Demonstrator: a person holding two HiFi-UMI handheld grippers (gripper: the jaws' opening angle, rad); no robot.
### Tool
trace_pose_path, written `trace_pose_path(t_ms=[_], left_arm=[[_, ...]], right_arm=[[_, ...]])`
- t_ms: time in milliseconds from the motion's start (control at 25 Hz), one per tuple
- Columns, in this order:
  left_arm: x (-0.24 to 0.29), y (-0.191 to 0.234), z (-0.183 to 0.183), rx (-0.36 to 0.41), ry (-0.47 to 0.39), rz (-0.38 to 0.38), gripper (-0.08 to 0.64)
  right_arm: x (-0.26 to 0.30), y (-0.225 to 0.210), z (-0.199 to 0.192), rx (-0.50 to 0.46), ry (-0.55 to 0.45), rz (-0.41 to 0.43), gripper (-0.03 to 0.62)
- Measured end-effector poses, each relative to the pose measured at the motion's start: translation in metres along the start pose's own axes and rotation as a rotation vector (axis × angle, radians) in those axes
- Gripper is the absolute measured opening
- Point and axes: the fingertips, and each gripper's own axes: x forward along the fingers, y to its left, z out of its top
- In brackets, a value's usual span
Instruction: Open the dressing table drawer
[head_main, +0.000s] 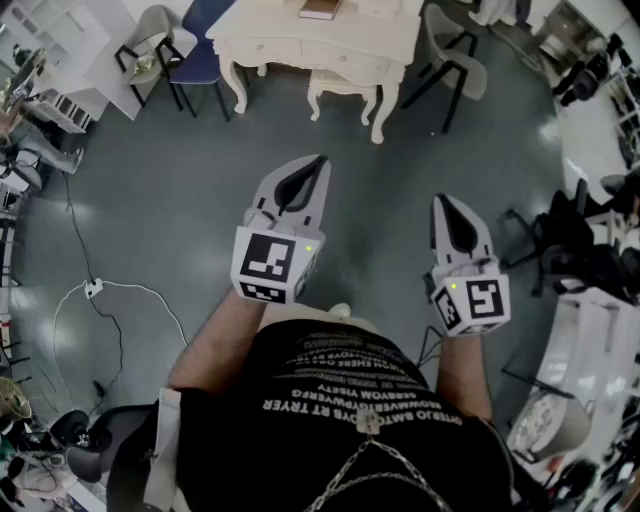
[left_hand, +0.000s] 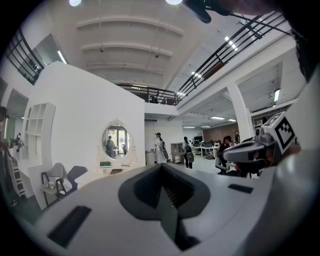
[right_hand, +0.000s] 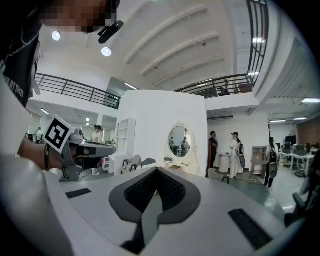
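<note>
fingers: both pairs are lying closed, pad on pad, gripping nothing; the left gripper (head_main: 318, 163) and the right gripper (head_main: 441, 203) are hovering about level over the grey floor (head_main: 170, 200), side by side in front of the person.
dressing table: the white dressing table (head_main: 300, 35) is standing at the far end of the head view, well apart from both grippers; an oval mirror (left_hand: 116, 142) is rising behind it in the left gripper view.
drawer: the drawer front (head_main: 345, 63) is sitting in the apron facing the person, looking flush and closed; its handle is too small to make out.
stool: a white stool (head_main: 345, 90) is standing just in front of that apron, between the table legs.
direction: the table is lying straight ahead of the fingers; its long axis is running across the view, so the drawer is probably pulling out toward the person.
nearer hand: the left gripper is pointing at the middle of the table and reaching a little further forward; the right one is aiming past the table's right end.
stage: judging by the gap, the approach is only beginning.
next move: it is calling for closing the distance, parting one pair of fingers and lining up on the handle while minding the stool.
</note>
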Motion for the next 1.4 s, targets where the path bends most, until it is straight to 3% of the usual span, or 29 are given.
trace_pose_path(t_ms=[200, 680, 1040, 1400], left_arm=[[0.002, -0.003, -0.008, -0.017, 0.048, 0.095, 0.002], [0.006, 0.001, -0.018, -0.027, 0.053, 0.094, 0.002], [0.024, 0.046, -0.023, -0.045, 0.05, 0.085, 0.002], [0.063, 0.103, -0.01, 0.025, 0.013, 0.086, 0.002]], right_arm=[[0.012, -0.019, -0.004, 0.011, -0.001, 0.078, 0.0], [0.023, -0.015, -0.012, 0.024, 0.007, 0.086, 0.0], [0.066, -0.005, 0.009, -0.013, -0.031, 0.063, 0.002], [0.13, -0.004, 0.029, -0.017, -0.069, 0.042, 0.001]])
